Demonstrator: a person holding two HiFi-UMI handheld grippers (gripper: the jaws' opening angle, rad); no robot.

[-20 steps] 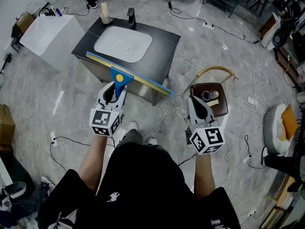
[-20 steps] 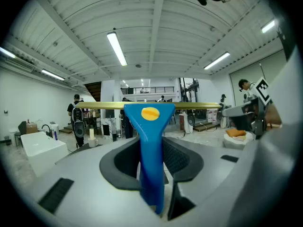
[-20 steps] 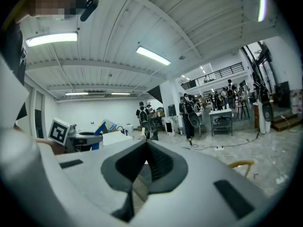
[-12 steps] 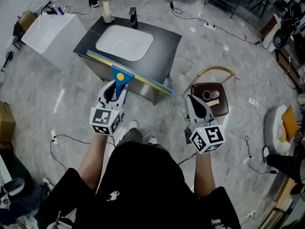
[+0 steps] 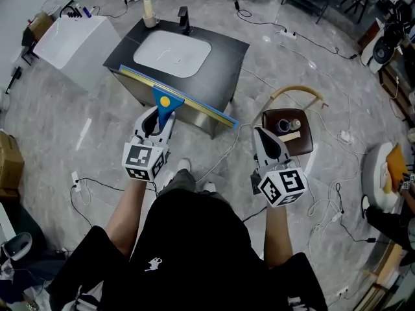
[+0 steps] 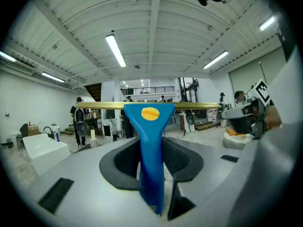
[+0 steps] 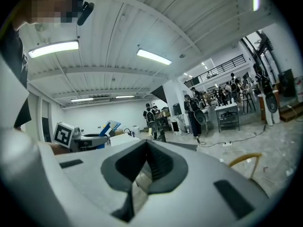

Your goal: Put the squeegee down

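The squeegee [image 5: 163, 103] has a blue handle with a yellow dot and a long yellow-and-blue blade. My left gripper [image 5: 157, 123] is shut on the handle and holds the squeegee almost level in the air. The blade hangs crosswise over the front edge of the black sink counter [image 5: 224, 57]. In the left gripper view the handle [image 6: 150, 141] stands clamped between the dark pads [image 6: 182, 162], with the blade running across above them. My right gripper [image 5: 267, 144] is at the right with nothing in it. Its jaws [image 7: 147, 167] are closed together.
A white basin [image 5: 172, 50] is set in the counter, with a black faucet [image 5: 184, 19] and a pale bottle [image 5: 150, 13] behind it. A white box [image 5: 71, 41] stands to the left. A brown-seated chair [image 5: 299, 141] with small items stands ahead of the right gripper. Cables trail over the floor.
The head view has shifted a little. Both grippers keep their places and the squeegee stays in the left jaws.
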